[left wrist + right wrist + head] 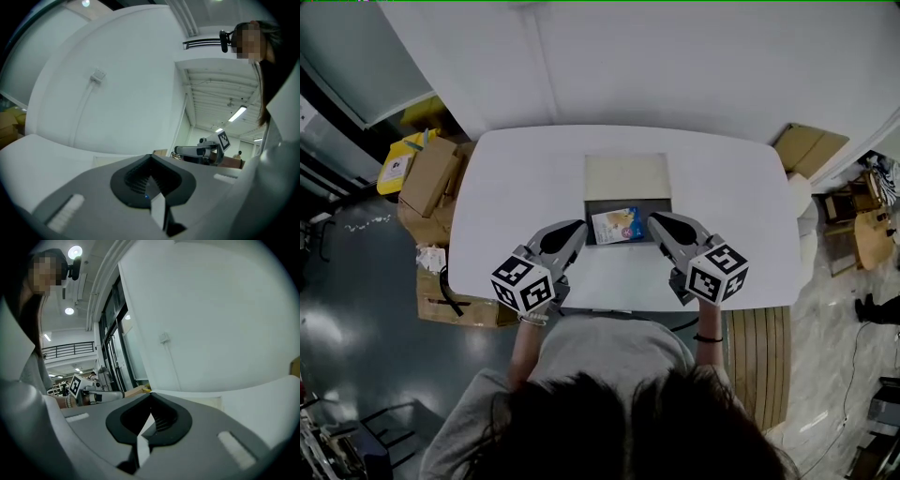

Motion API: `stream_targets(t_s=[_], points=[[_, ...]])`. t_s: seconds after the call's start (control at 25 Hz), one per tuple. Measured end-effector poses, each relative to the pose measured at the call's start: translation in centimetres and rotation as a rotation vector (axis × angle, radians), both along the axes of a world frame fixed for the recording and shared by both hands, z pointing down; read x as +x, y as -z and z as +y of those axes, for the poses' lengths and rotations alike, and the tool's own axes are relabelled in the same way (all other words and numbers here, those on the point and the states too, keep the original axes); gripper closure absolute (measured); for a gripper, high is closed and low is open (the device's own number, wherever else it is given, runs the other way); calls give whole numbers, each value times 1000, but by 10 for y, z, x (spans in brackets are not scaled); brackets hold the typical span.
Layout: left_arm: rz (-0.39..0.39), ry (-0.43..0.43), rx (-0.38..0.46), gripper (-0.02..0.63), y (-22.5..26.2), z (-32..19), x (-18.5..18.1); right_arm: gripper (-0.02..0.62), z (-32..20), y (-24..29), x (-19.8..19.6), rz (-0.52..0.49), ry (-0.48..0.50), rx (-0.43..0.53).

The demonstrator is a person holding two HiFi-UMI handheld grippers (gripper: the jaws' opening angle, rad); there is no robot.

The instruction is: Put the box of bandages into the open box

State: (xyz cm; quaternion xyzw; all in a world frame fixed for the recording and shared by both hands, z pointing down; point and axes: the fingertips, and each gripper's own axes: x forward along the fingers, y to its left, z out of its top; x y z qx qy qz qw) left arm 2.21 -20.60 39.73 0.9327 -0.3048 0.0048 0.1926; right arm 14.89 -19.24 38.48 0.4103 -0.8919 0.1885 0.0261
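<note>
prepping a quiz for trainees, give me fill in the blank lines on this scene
1. The box of bandages lies ___ the open box.
2. The open box sits on a ___ table.
3. The left gripper and right gripper both have their jaws ___.
Missing words: inside; white; shut.

I can read no wording from here; the print on the bandage box (617,226) is too small.

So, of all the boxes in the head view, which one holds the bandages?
The open box on the white table: the box of bandages lies in its dark base. The cardboard boxes stand on the floor beside the table.
</note>
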Motion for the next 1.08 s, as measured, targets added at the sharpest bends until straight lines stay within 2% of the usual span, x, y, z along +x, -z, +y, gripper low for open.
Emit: stream_targets(t_s=[0.72,1.08], points=[[13,28,47,612,10,-1,-11,583,1,9,14,-18,-55,55],[17,-5,44,612,9,2,-5,583,0,8,13,-2,-58,53]])
